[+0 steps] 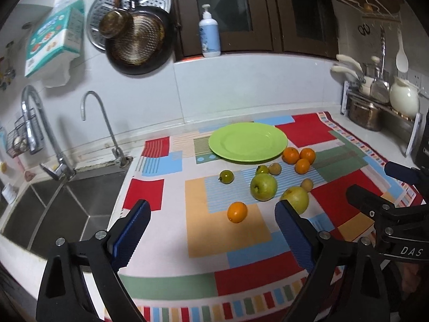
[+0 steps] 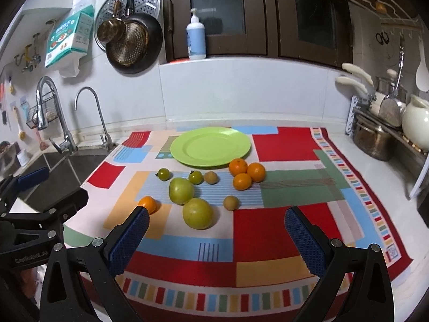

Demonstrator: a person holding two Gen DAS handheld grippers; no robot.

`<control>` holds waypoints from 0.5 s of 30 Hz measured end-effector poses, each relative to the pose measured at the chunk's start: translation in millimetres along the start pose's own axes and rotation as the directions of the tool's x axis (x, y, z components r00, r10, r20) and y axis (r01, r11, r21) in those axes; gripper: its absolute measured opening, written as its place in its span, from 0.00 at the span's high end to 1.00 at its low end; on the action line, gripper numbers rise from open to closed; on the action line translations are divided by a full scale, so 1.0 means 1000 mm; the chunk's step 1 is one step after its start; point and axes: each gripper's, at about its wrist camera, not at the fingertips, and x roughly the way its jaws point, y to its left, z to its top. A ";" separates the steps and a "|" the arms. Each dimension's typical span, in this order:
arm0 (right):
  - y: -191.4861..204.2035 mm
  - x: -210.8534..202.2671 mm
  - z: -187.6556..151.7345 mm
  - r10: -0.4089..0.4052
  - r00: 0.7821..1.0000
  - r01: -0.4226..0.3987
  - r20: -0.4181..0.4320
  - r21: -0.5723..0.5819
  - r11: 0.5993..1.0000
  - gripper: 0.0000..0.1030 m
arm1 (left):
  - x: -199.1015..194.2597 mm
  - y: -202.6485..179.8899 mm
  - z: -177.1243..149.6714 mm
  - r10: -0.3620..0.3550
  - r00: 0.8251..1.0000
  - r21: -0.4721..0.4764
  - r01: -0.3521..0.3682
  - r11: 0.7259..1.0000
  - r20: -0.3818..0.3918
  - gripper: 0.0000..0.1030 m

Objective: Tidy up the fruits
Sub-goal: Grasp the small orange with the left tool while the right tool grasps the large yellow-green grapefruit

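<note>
Starting with the nearest fruit looks like the sensible way in, since nothing has been placed yet: the green plate (image 2: 187,149) sits bare at the far side of the patchwork cloth (image 2: 281,225), and all the fruit lies loose on the cloth in front of it. Both tools are released, jaws spread wide and gripping nothing; the left gripper (image 1: 211,230) hangs over the near cloth with the lone orange (image 1: 237,211) just ahead between its fingers, and the right gripper (image 2: 217,234) faces the nearer green apple (image 2: 198,213). A second green apple (image 2: 181,190) lies just behind it, two small green tomatoes (image 2: 163,174) and two small brownish fruits (image 2: 230,202) are scattered around them, and three oranges (image 2: 246,174) huddle touching one another beside the plate's rim. Round fruit will likely roll, so the jaws should straddle the widest part and close gently rather than nudge from one side. Taking the lone orange with the left and the apple with the right keeps the two tools from crossing. Setting big fruit toward the plate's middle should leave the rim for small pieces.
</note>
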 end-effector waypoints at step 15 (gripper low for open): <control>0.021 0.081 -0.010 -0.018 0.986 0.019 -0.163 0.003 1.000 0.20 | 0.097 0.005 -0.012 -0.190 0.968 0.099 0.208 0.973 -0.162 0.32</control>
